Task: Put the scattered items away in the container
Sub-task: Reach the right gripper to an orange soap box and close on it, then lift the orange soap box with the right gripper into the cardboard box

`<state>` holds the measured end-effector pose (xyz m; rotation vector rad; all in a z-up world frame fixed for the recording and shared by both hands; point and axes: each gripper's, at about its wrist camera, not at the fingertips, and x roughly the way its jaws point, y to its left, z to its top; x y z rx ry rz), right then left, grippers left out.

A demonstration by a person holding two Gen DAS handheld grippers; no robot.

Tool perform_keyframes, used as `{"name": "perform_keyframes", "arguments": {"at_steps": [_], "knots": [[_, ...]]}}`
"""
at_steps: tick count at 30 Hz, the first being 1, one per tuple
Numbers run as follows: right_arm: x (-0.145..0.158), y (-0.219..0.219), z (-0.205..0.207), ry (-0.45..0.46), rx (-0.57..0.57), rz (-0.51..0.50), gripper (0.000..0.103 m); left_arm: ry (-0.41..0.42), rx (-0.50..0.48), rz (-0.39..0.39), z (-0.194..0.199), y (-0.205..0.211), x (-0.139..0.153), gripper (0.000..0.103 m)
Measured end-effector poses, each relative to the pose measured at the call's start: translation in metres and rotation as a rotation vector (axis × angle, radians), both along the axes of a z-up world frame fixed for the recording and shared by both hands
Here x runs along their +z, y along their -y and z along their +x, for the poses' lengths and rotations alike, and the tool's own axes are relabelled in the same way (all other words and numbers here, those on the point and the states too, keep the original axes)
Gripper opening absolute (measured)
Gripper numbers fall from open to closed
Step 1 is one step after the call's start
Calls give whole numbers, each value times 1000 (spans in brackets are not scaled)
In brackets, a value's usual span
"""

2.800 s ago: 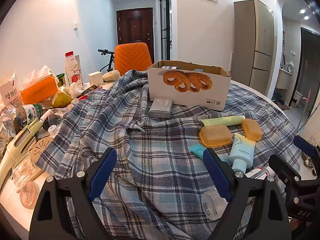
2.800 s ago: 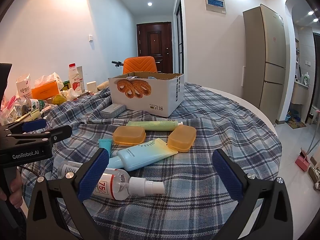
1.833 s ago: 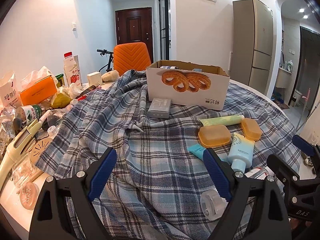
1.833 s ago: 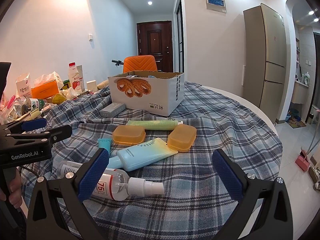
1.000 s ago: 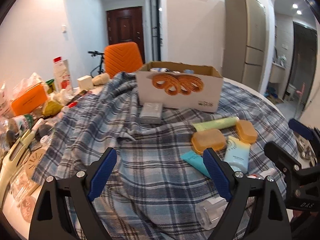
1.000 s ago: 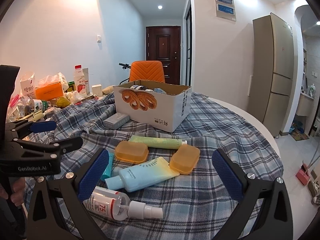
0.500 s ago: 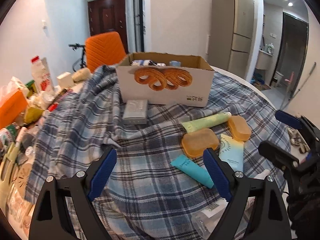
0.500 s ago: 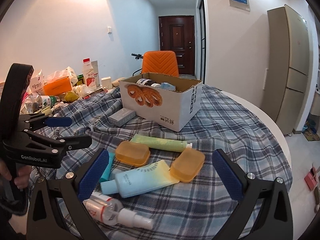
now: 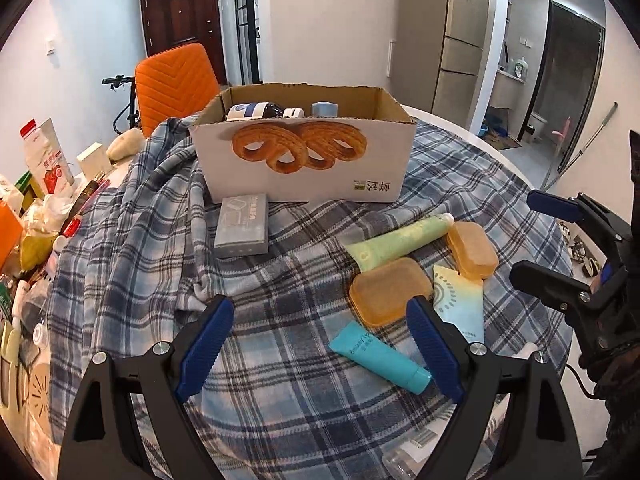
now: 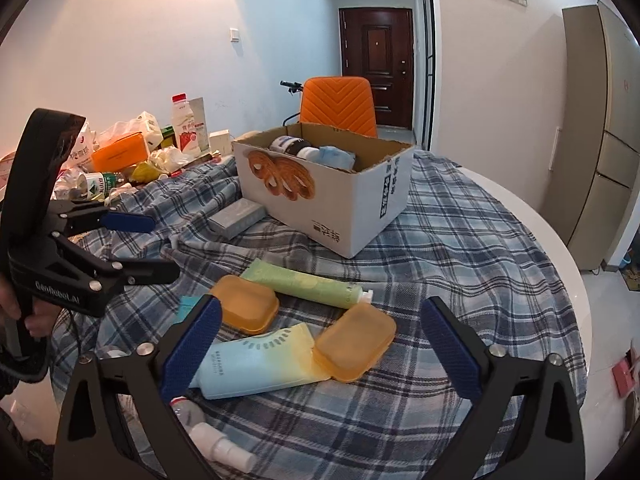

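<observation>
Both jaw sets are spread wide and nothing is held: left hand-held gripper (image 9: 316, 344), right hand-held gripper (image 10: 320, 344). The cardboard box (image 10: 352, 204) stands open at the back of the plaid-covered counter (image 10: 480, 248), already part-filled. Scattered in front are two orange soap cases (image 10: 245, 304) (image 10: 354, 342), a green tube (image 10: 304, 282), a blue-yellow tube (image 10: 256, 360), a teal tube (image 9: 378, 356), a grey carton (image 9: 241, 224) and a spray bottle (image 10: 216, 444).

Reach phase, probably. The near soap case should be straddled squarely across its short sides, without the overlapped tube being pinched, then lifted clear over the box rim.
</observation>
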<state>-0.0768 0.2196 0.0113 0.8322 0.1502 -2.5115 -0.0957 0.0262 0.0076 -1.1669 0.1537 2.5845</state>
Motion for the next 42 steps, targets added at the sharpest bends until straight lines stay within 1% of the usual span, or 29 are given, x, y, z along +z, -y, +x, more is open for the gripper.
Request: {"name": "perform_keyframes", "arguments": {"at_steps": [1, 5, 7, 9, 14, 20, 25, 29, 32, 34, 38, 42], "knots": [[-1, 0, -3, 13, 8, 0, 92, 10, -5, 3, -4, 0, 0, 90], [-6, 4, -13, 36, 36, 38, 87, 59, -51, 20, -18, -4, -1, 90], [-10, 7, -18, 45, 42, 63, 79, 74, -56, 24, -24, -9, -3, 90], [-13, 9, -21, 59, 53, 72, 76, 87, -92, 22, -29, -18, -5, 90], [-23, 11, -27, 74, 64, 111, 75, 96, -134, -12, -39, -36, -14, 90], [-34, 8, -38, 117, 85, 135, 74, 143, -162, -18, -53, -43, -27, 90], [-41, 5, -50, 159, 96, 129, 74, 177, -182, -29, -58, -51, -38, 90], [-47, 4, -55, 178, 104, 134, 74, 198, -194, -16, -61, -54, -40, 90], [-48, 2, -59, 206, 116, 112, 74, 204, -192, -32, -65, -56, -45, 90], [-50, 1, -61, 223, 121, 115, 74, 226, -193, -34, -67, -57, -51, 90], [-49, 2, -60, 222, 121, 136, 74, 202, -203, -93, -64, -61, -55, 90], [-50, 1, -61, 224, 113, 143, 74, 195, -205, -101, -62, -61, -57, 90]]}}
